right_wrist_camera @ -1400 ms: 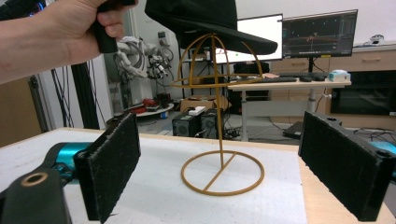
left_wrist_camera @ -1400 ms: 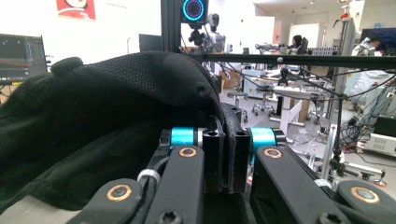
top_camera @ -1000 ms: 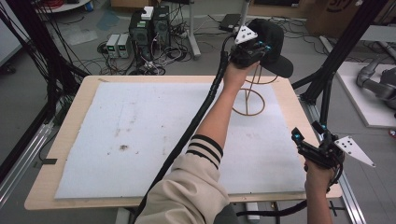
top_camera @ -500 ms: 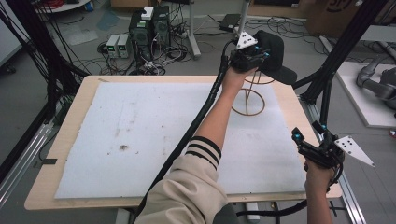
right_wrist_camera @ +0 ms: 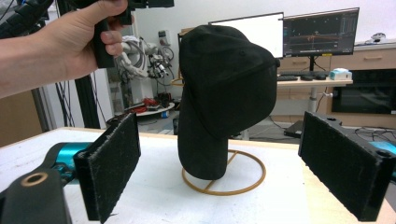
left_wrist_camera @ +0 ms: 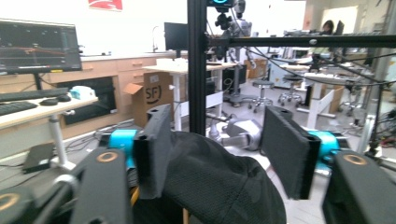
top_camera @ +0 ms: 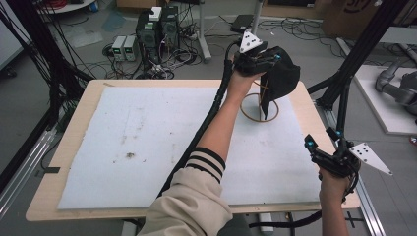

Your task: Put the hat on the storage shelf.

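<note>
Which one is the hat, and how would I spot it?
Find the big white mat on the wooden table, then look to its far right corner. A thin golden wire stand with a ring base rises there, and the black cap hangs on it: the only dark, floppy cloth thing.

A wooden table (top_camera: 64, 147) carries a white foam mat (top_camera: 147, 142) and stands on a grey floor (top_camera: 314, 54) strewn with cables. Black frame posts (top_camera: 359, 54) rise at its corners. Computer towers (top_camera: 160, 29) sit on the floor past its far edge. Desks with lit monitors (right_wrist_camera: 320, 32), a keyboard (left_wrist_camera: 18, 95) and a cardboard box (left_wrist_camera: 152, 93) line the white wall (left_wrist_camera: 140, 14).
</note>
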Tool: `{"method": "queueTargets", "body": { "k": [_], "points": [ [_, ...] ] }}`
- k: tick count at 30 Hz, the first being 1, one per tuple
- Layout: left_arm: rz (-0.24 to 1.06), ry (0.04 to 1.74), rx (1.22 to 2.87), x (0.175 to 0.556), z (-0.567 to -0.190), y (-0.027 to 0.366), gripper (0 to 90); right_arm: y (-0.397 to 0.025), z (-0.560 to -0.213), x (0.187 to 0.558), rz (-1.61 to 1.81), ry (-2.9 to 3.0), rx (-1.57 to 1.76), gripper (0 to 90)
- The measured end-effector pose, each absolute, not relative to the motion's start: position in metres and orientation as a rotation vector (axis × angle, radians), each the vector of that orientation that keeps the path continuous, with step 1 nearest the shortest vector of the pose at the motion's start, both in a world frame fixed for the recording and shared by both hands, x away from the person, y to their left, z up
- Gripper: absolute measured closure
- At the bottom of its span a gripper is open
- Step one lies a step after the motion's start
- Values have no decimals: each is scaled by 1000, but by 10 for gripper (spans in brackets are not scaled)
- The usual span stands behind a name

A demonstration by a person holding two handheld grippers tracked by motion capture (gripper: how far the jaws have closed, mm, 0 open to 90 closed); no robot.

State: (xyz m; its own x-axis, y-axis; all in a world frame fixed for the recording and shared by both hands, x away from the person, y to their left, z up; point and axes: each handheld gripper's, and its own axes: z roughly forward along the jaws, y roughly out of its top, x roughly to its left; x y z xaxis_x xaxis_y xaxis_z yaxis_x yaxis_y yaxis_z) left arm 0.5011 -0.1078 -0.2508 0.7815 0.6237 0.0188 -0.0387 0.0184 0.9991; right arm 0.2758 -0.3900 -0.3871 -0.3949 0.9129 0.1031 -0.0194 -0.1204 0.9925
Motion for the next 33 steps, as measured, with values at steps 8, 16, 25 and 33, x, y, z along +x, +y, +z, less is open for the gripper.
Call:
{"method": "queueTargets", "body": {
  "k": [8, 16, 25, 33],
  "points": [
    [573, 503, 1483, 494, -247, -96, 303, -386, -387, 276, 1610, 1417, 1036, 124],
    [579, 509, 1484, 485, -244, -78, 223, -382, -386, 276, 1608, 1414, 1032, 123],
    [605, 514, 1489, 467, -239, -47, 188, -376, -386, 276, 1604, 1431, 1016, 123],
    [640, 532, 1482, 451, -239, -13, 190, -370, -386, 277, 1607, 1447, 1010, 124]
  ]
}}
